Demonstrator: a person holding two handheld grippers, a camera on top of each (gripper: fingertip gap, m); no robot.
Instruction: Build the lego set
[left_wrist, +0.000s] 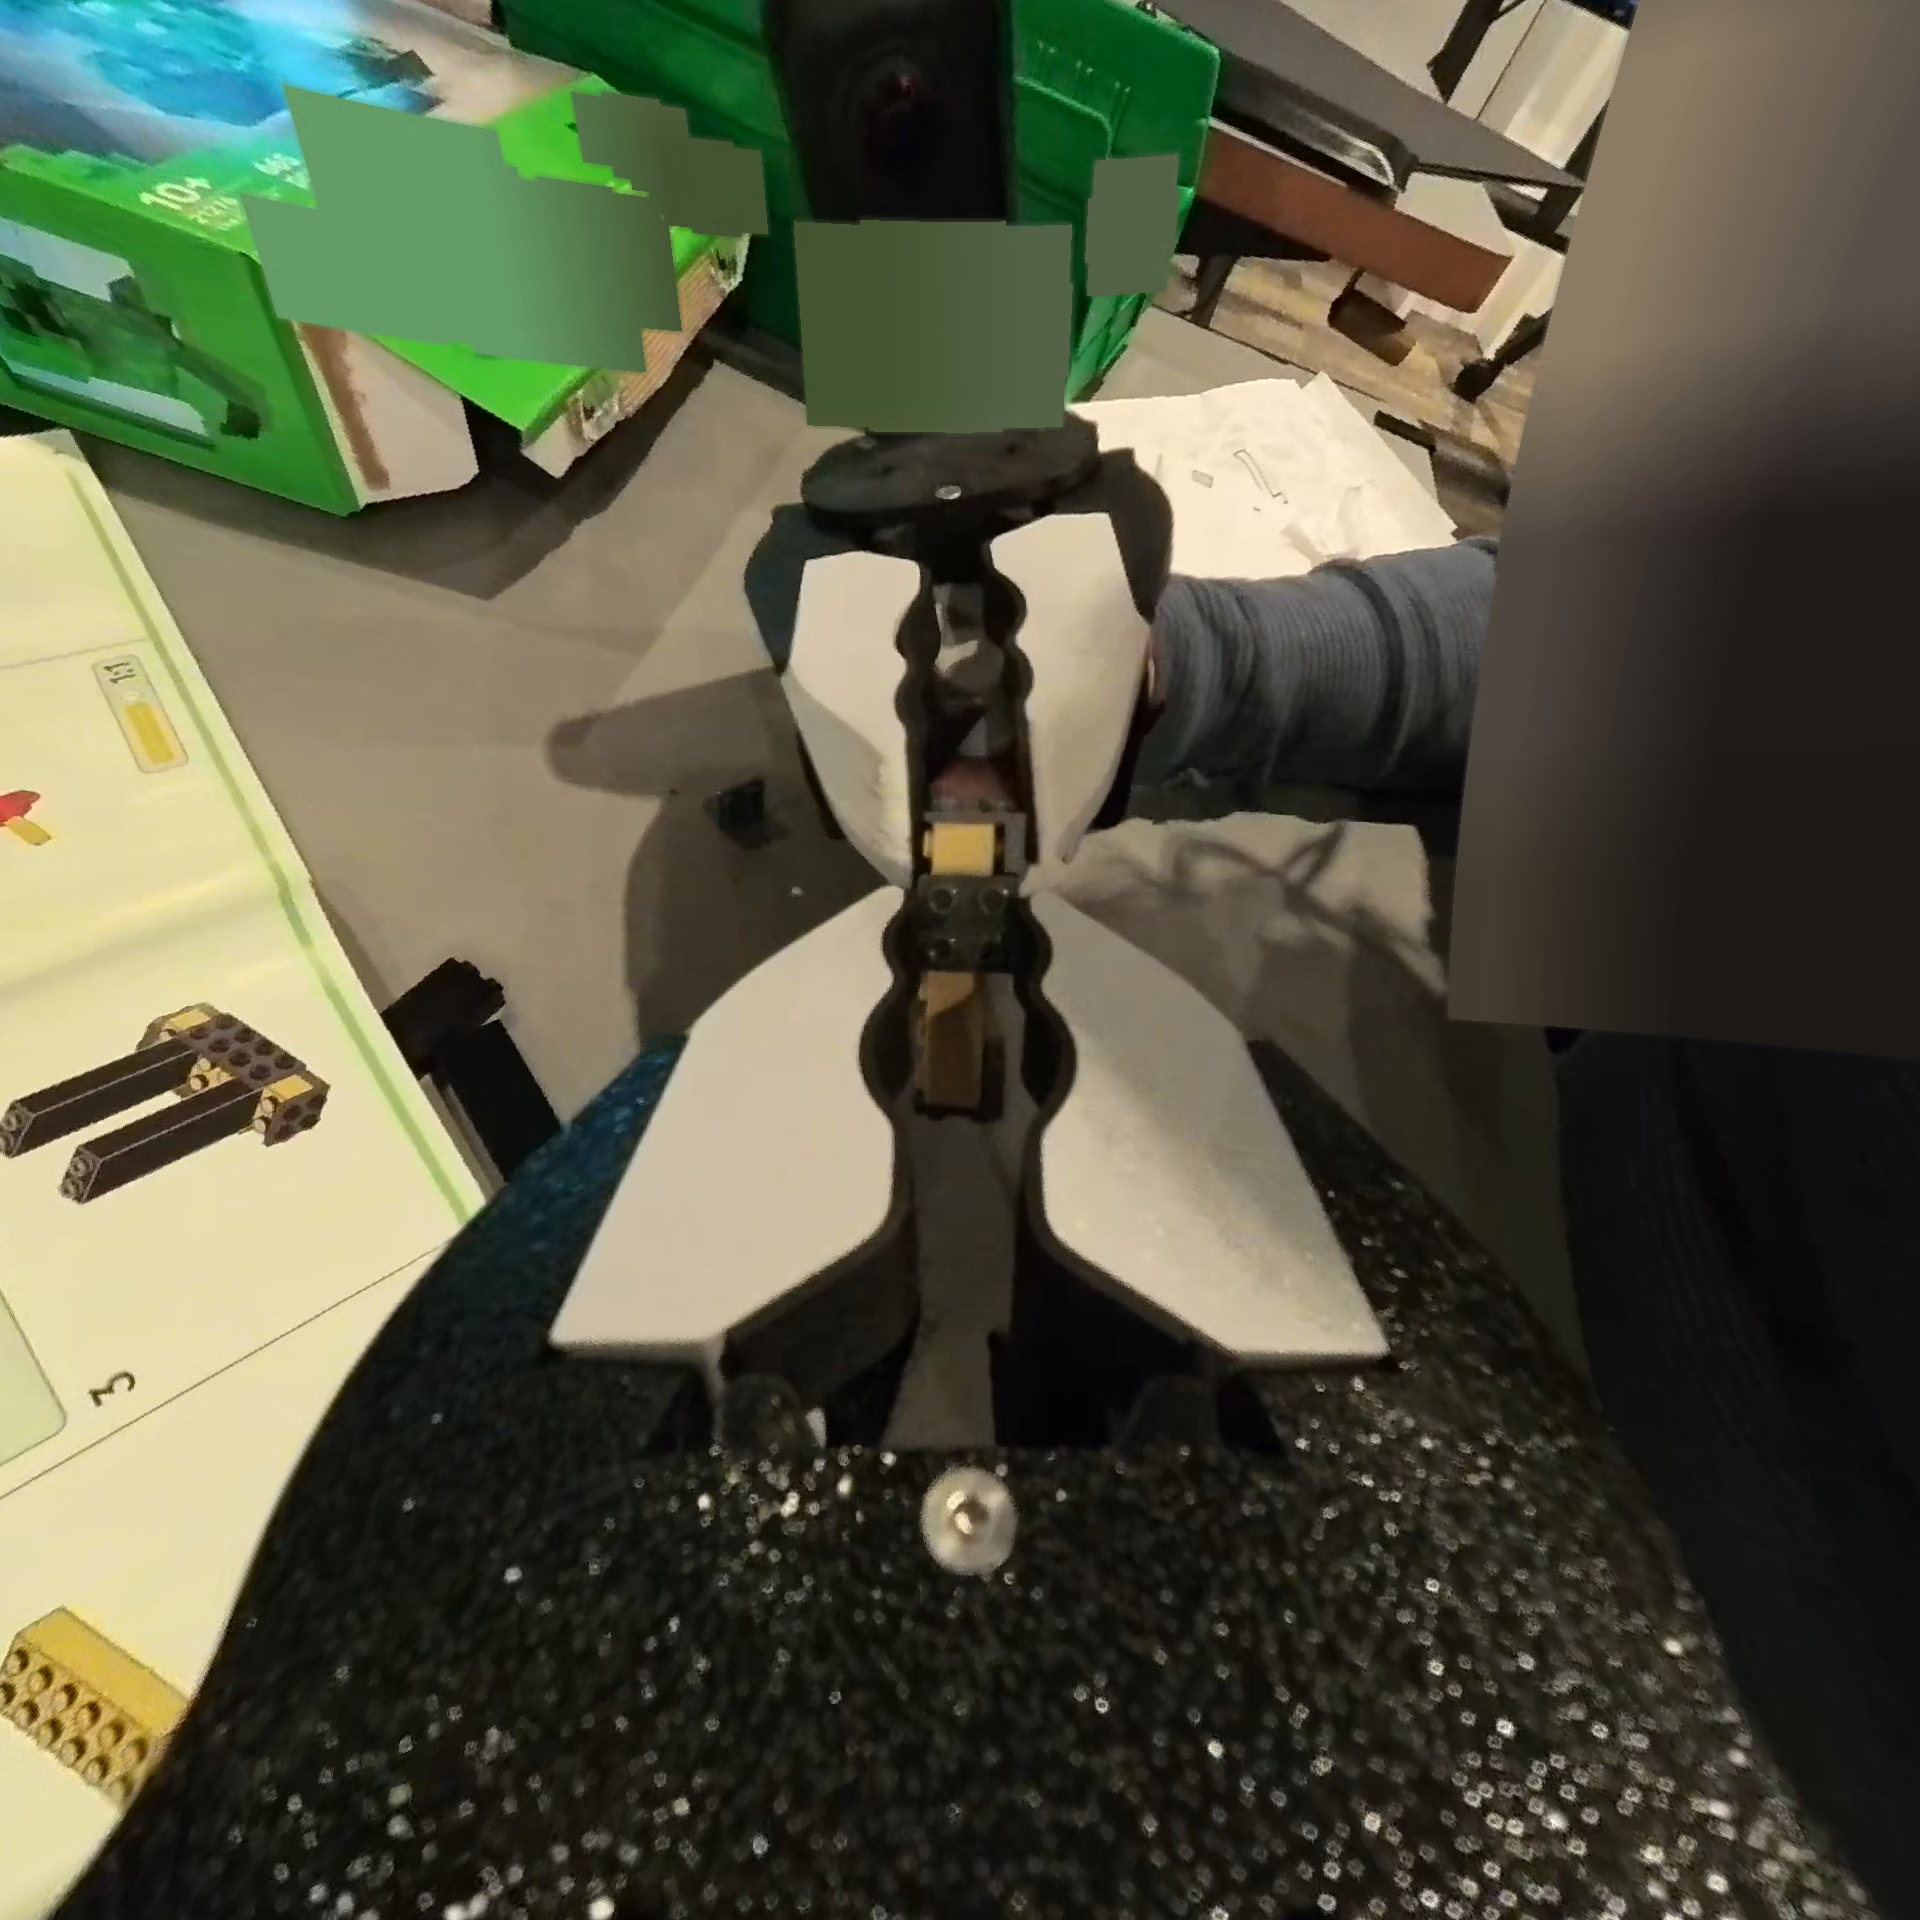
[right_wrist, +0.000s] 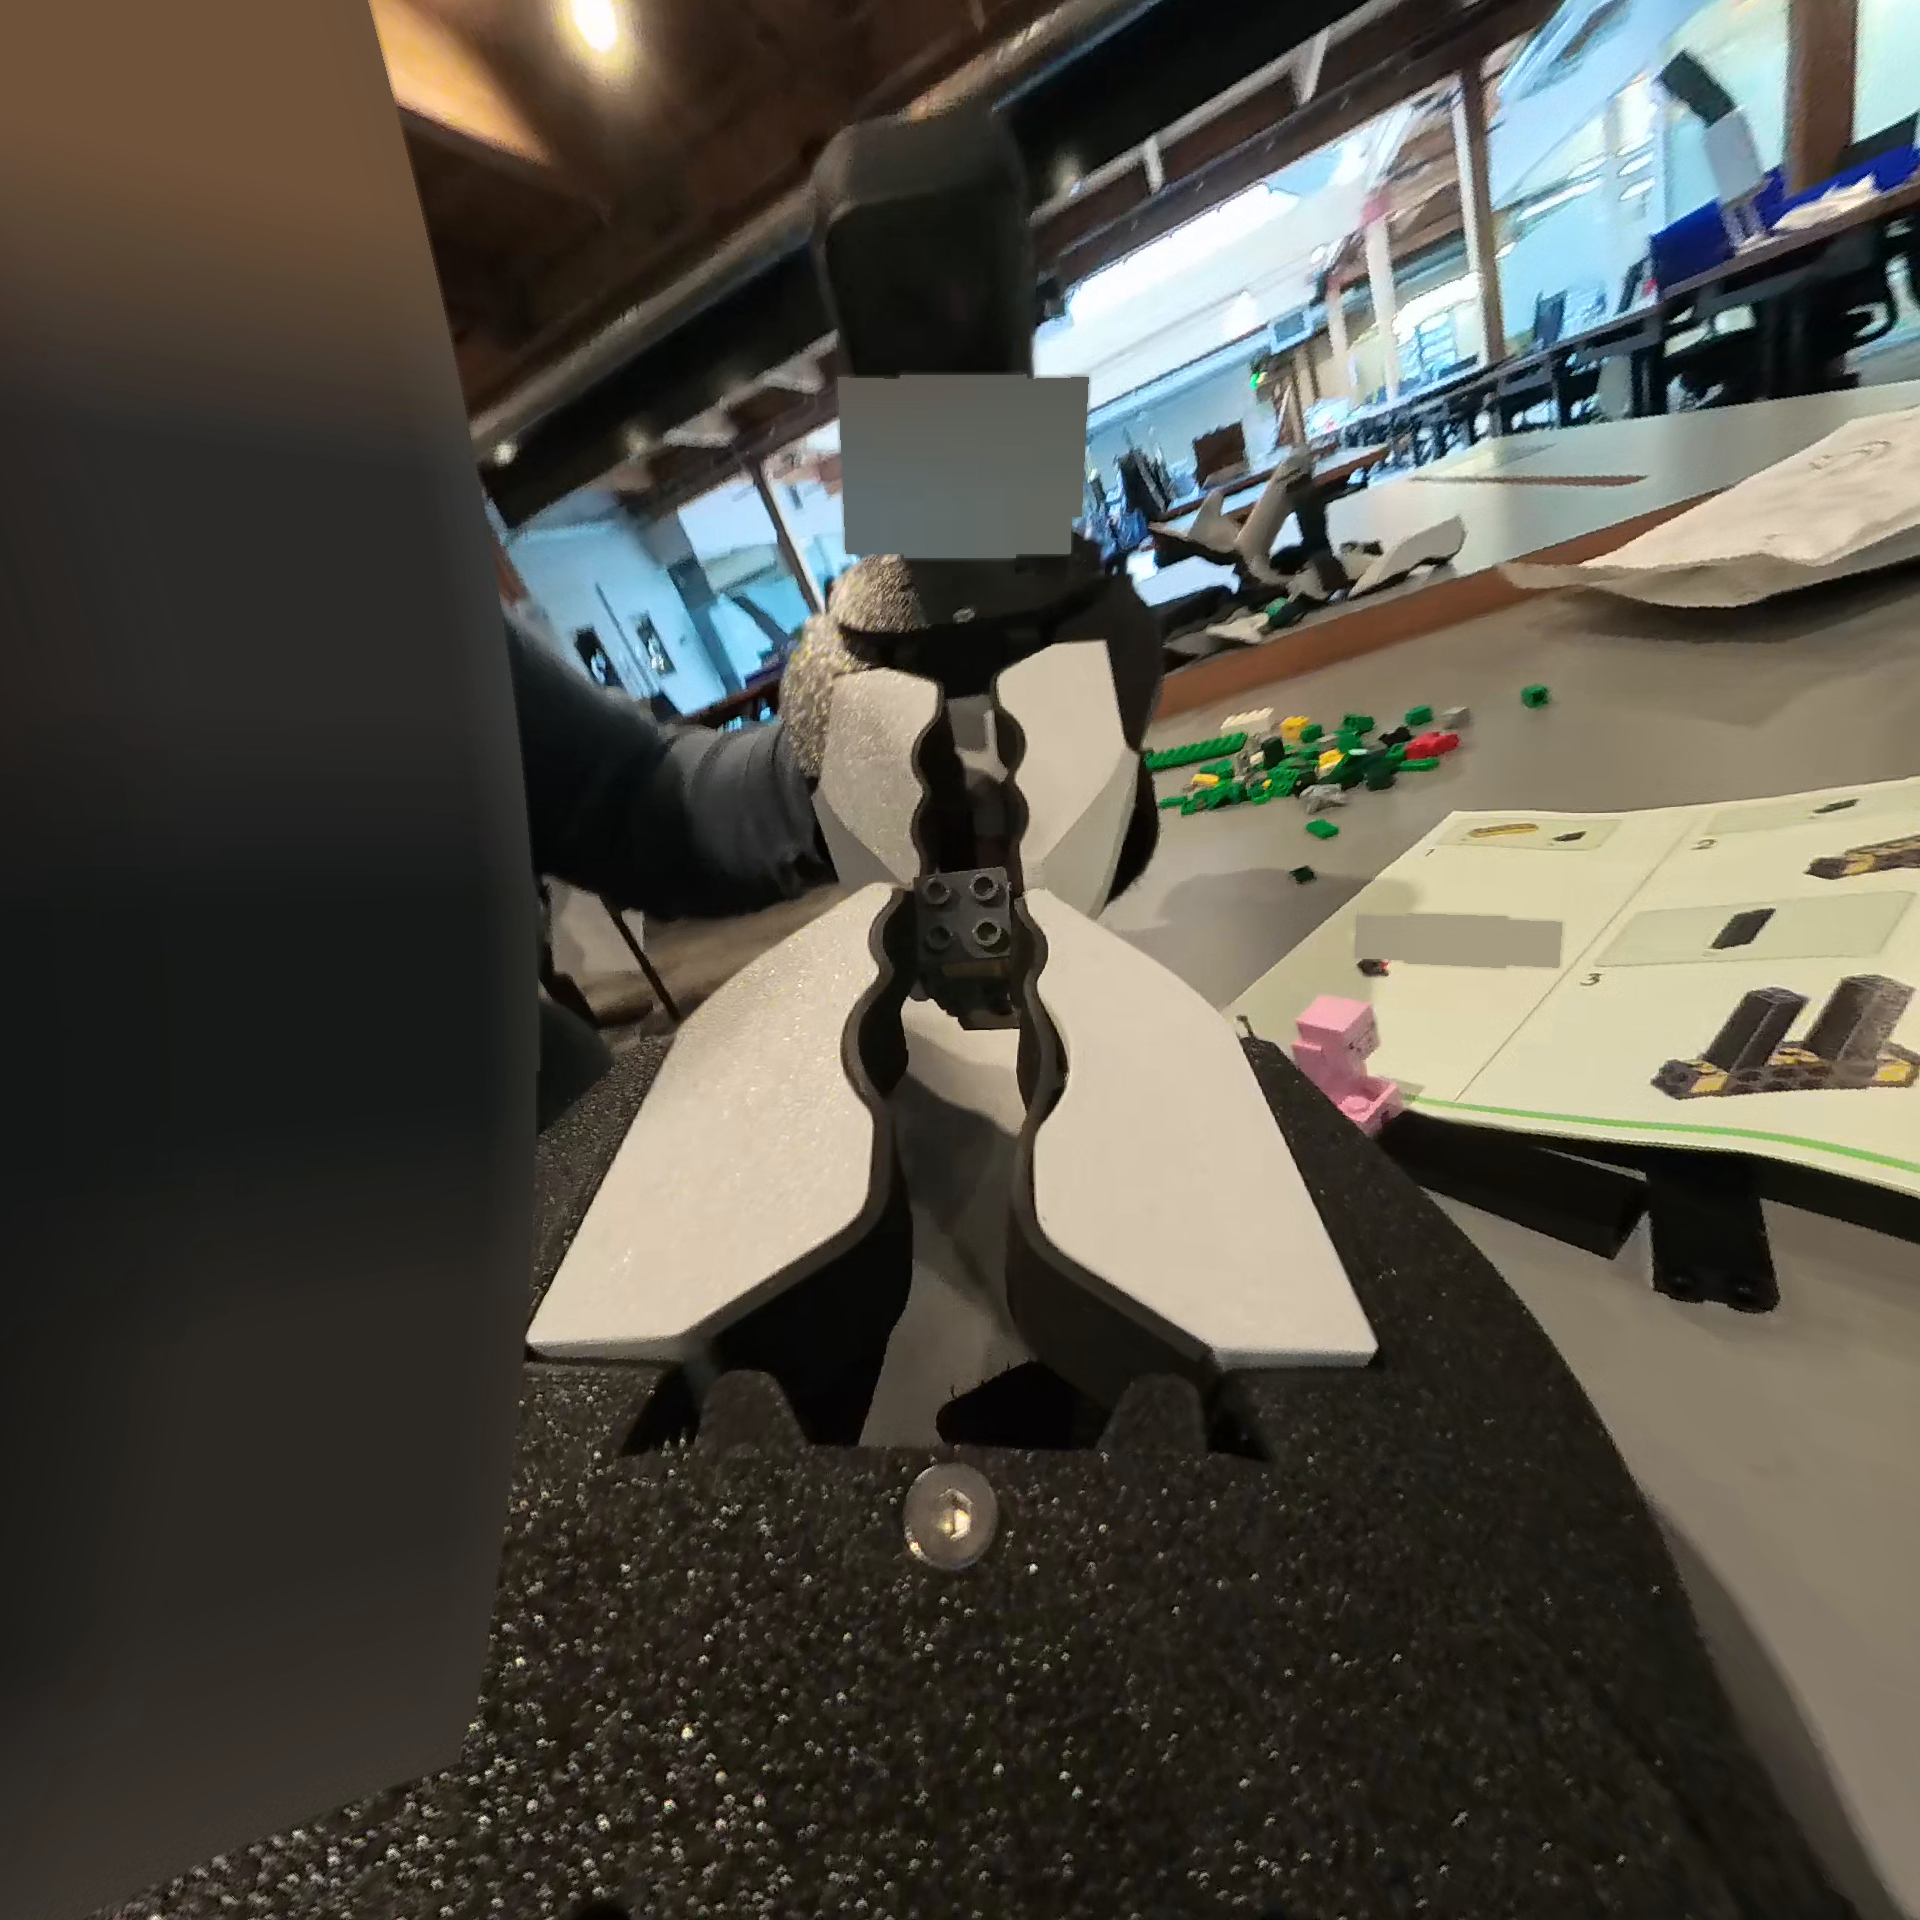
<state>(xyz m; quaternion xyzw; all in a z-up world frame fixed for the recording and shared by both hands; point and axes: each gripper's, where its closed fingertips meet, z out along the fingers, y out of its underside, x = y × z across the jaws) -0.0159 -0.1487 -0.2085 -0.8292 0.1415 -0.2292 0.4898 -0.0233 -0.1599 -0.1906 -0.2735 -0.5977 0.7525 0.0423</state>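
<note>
My two grippers meet tip to tip above the grey table. In the left wrist view my left gripper (left_wrist: 966, 925) is shut on a small lego assembly: a black two-by-two brick (left_wrist: 966, 923) at the tips and a tan piece (left_wrist: 951, 1049) farther back between the fingers. My right gripper (left_wrist: 971, 857) faces it and grips the tan end (left_wrist: 961, 847) of the assembly. In the right wrist view my right gripper (right_wrist: 961, 909) is shut on the black studded brick (right_wrist: 964, 914), with the left gripper (right_wrist: 966, 862) right behind it.
The open instruction booklet (left_wrist: 156, 935) lies at the left and also shows in the right wrist view (right_wrist: 1662, 987). Long black bricks (right_wrist: 1704, 1236) stick out from under it. A pink pig figure (right_wrist: 1345, 1060), a pile of loose bricks (right_wrist: 1320, 764) and the green box (left_wrist: 156, 343) stand around. My two grippers' fingertips are within a few centimetres of each other.
</note>
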